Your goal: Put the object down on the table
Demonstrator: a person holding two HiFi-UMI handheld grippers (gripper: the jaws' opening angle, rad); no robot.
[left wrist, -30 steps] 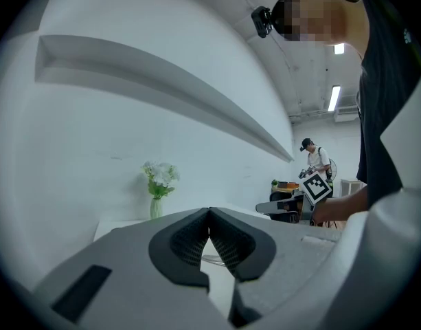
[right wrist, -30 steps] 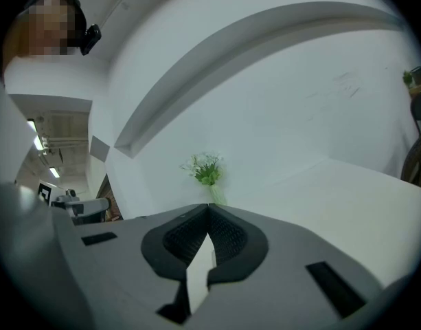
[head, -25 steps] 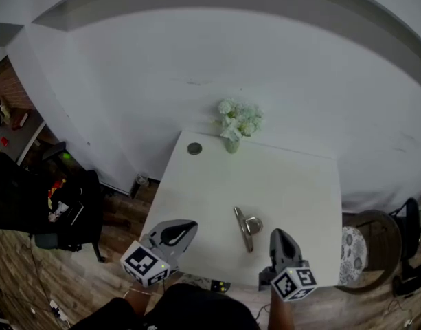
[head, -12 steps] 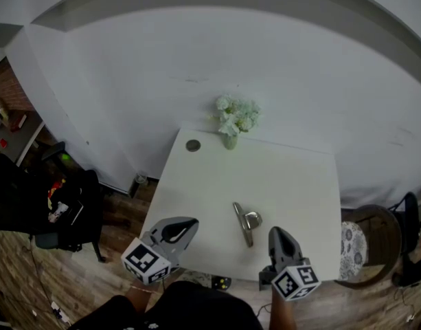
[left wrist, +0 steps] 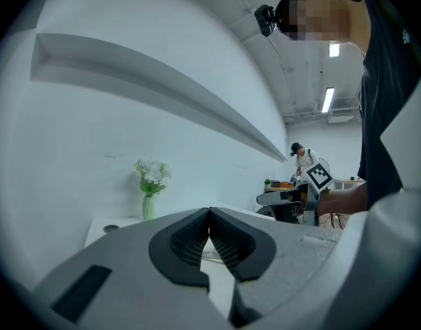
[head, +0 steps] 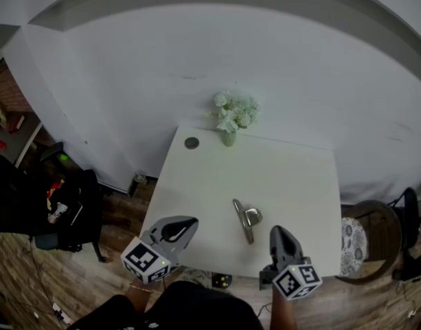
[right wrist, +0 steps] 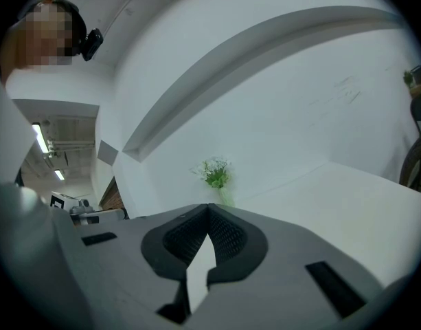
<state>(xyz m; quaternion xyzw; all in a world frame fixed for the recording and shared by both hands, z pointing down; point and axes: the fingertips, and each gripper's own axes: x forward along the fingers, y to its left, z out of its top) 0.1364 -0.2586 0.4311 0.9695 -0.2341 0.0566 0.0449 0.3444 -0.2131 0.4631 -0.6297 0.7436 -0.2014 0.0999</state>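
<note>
A shiny metal object [head: 246, 220], a long handle with a rounded head, lies flat on the white table [head: 292, 184] near the front middle. My left gripper [head: 189, 223] hovers at the table's front left corner, left of the object and apart from it, its jaws shut with nothing between them [left wrist: 209, 213]. To the right of the object, my right gripper [head: 278, 232] hangs over the front edge, also shut and empty [right wrist: 209, 207]. Neither gripper view clearly shows the metal object.
A small vase of white flowers [head: 231, 119] stands at the table's back edge against the white wall, with a small dark round disc [head: 191, 143] to its left. A chair [head: 365, 243] stands right of the table and dark clutter [head: 52, 205] on the floor left.
The head view has drifted a little, so the table sits slightly higher in frame. Both grippers and the metal object keep their places.
</note>
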